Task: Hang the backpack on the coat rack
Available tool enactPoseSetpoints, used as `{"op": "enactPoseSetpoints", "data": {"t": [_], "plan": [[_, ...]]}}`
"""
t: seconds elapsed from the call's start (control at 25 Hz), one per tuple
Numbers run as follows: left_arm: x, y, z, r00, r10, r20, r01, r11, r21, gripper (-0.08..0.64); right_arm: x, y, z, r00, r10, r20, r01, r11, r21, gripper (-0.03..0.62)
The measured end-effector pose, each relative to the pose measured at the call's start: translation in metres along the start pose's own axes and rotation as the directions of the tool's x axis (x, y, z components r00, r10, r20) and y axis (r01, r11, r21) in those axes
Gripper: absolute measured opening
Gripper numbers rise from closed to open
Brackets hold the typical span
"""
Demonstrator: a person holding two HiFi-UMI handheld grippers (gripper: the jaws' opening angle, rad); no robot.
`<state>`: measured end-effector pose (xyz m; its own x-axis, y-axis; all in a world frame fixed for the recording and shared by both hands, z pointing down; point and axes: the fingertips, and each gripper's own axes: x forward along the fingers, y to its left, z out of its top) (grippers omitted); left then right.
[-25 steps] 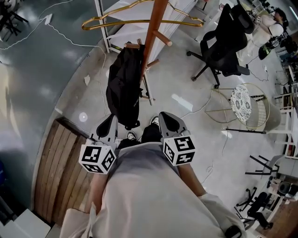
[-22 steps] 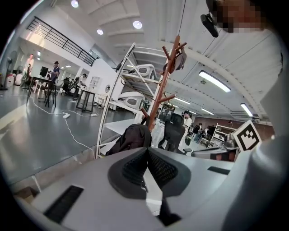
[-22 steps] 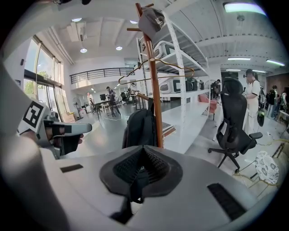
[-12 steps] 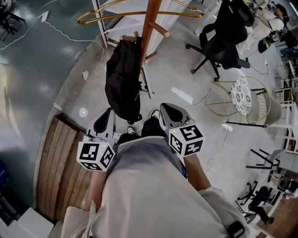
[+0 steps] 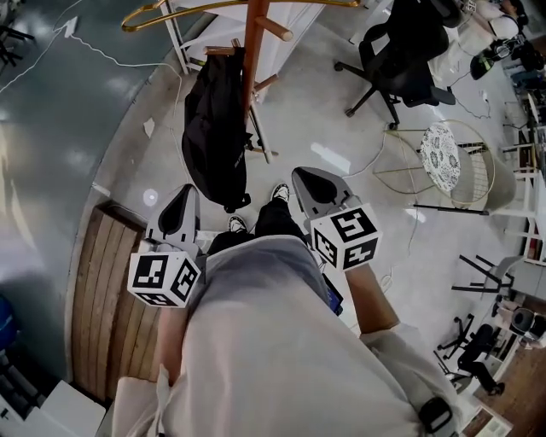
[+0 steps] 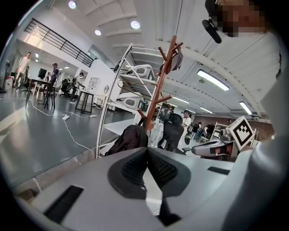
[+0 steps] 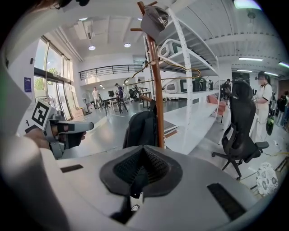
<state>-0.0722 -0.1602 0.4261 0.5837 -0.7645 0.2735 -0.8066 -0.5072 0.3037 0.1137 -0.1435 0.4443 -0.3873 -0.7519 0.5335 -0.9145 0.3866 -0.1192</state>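
Note:
The black backpack (image 5: 213,128) hangs from a peg of the wooden coat rack (image 5: 254,51), clear of both grippers. It also shows in the left gripper view, backpack (image 6: 129,137) beside the rack pole (image 6: 159,85), and in the right gripper view, backpack (image 7: 141,128) against the pole (image 7: 156,90). My left gripper (image 5: 189,191) and right gripper (image 5: 301,176) are held close to the body, a step short of the bag. Both are shut with nothing between the pads: left gripper (image 6: 147,152), right gripper (image 7: 143,150). A grey cap (image 7: 156,18) sits on top of the rack.
A black office chair (image 5: 401,60) stands to the right of the rack, and a round wire side table (image 5: 444,175) beyond it. White metal shelving (image 7: 189,67) with gold hangers (image 5: 149,13) is behind the rack. A wooden platform (image 5: 111,299) lies at the left. Cables trail over the floor.
The head view has drifted, so rack and backpack sit higher and further left. Both grippers stay shut, empty and near the body; the right one has rolled slightly.

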Motion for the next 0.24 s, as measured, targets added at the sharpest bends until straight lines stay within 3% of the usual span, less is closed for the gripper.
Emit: {"op": "enactPoseSetpoints", "data": {"t": [0.24], "plan": [[-0.0037, 0.0028, -0.0049, 1.0, 0.029, 0.002, -0.029, 1.0, 0.005, 0.002, 0.0018, 0.0035, -0.0035, 0.999, 0.046, -0.014, -0.047, 0.998, -0.03, 0.008]]}}
